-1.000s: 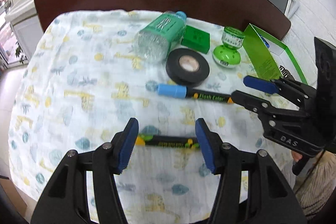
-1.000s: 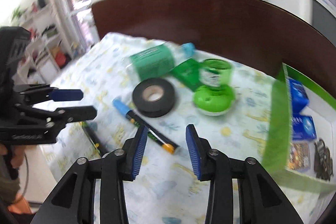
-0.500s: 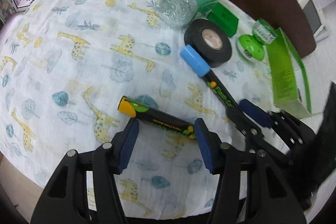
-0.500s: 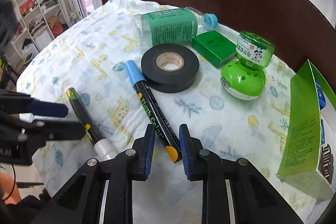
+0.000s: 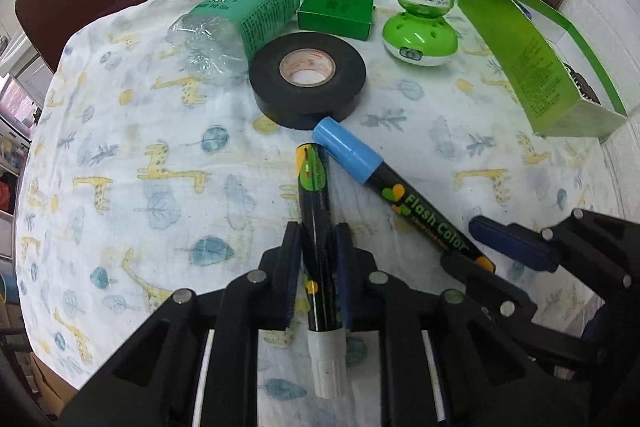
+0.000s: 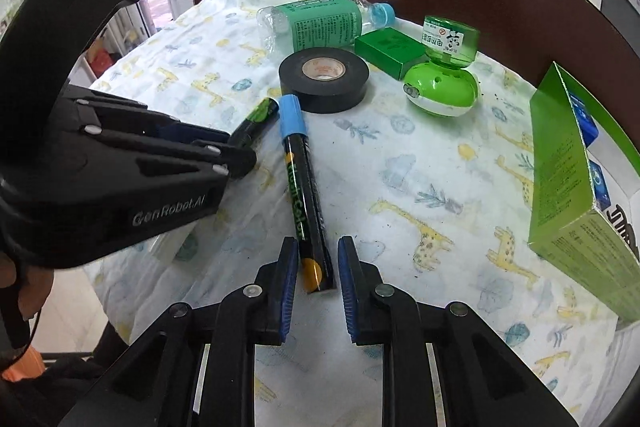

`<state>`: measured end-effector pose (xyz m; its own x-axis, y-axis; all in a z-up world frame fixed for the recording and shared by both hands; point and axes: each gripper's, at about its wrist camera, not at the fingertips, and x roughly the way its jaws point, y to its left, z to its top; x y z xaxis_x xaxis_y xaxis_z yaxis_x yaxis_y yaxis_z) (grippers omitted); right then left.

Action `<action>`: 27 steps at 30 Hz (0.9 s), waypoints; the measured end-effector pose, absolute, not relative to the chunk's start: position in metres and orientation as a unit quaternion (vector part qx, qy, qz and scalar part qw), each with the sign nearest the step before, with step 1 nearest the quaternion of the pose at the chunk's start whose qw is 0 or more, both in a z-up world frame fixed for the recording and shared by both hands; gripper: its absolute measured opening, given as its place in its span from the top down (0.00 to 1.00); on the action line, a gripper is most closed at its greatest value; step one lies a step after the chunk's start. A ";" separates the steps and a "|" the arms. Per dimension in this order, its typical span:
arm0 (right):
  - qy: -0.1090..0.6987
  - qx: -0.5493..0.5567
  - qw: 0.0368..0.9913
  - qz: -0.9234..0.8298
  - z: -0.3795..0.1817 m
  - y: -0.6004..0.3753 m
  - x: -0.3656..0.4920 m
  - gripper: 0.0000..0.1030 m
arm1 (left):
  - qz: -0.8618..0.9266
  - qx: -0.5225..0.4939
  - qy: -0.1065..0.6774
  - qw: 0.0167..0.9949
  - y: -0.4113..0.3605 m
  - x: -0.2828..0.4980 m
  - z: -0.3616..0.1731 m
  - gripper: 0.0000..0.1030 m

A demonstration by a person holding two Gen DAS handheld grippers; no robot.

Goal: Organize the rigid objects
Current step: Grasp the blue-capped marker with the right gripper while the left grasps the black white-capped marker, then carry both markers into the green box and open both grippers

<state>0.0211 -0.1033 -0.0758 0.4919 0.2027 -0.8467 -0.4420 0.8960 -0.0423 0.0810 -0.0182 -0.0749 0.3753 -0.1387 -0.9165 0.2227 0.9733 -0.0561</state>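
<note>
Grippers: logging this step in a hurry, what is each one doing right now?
Left gripper: shut on the green-capped marker.
Right gripper: shut on the blue-capped marker, at its orange end.

left wrist: close, steeply down on cloth-covered table (image 5: 120,155) | right wrist: same | shared: tape roll (image 5: 307,79), two markers

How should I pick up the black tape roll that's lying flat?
From straight above, probably: put one finger down the middle hole and the other outside, pinching the ring's wall. The black tape roll lies flat, and the bottle and blue marker cap crowd its sides.
</note>
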 end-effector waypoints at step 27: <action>0.398 -0.014 0.901 0.171 0.004 -0.174 0.011 0.84 | -0.166 0.059 0.467 0.866 -0.060 0.065 0.011 0.86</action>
<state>0.0112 -0.1736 0.0038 0.6247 0.2962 -0.7225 -0.3190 0.9413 0.1102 0.0649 -0.0596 0.0105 0.5085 -0.2332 -0.8289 0.3428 0.9379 -0.0536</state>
